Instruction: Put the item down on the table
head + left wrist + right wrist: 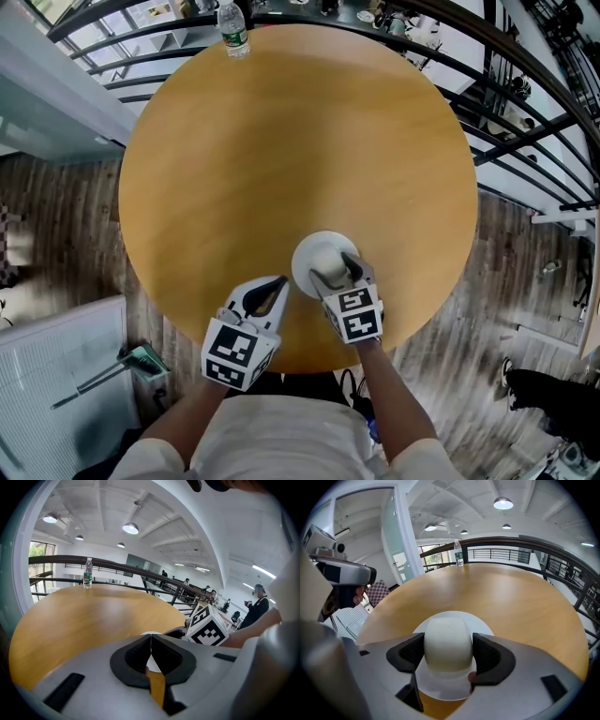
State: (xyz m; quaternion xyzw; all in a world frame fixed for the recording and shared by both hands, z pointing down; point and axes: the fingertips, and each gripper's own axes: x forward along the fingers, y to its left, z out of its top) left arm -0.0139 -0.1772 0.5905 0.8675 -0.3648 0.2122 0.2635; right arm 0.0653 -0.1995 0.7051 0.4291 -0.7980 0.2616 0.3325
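white item (448,632) between right gripper (448,651) fingers (493,656)

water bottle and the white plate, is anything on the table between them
Nothing. In the head view the stretch of table from the water bottle to the white plate is bare wood; the right gripper view shows the same.

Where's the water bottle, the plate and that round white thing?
water bottle (232,33): head view, its label.
white plate (445,686): right gripper view, bare near part.
round white thing (447,639): right gripper view, its middle.
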